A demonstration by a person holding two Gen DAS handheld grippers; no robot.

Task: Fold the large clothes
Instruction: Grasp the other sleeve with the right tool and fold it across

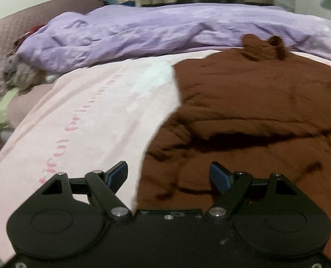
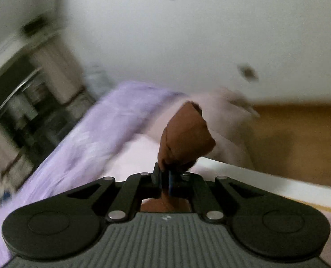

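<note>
A large brown garment (image 1: pixel 254 102) lies spread on the pink bed sheet (image 1: pixel 94 116), with part of it folded over on top. My left gripper (image 1: pixel 168 174) is open and empty, low over the garment's near left edge. My right gripper (image 2: pixel 164 178) is shut on a bunched piece of the brown garment (image 2: pixel 185 136) and holds it up in the air; the view is blurred by motion.
A crumpled purple duvet (image 1: pixel 165 29) lies along the far side of the bed and shows in the right wrist view (image 2: pixel 82 138). Pillows and a plush toy (image 1: pixel 24 76) sit at the left. A wooden floor (image 2: pixel 299 138) lies beyond the bed.
</note>
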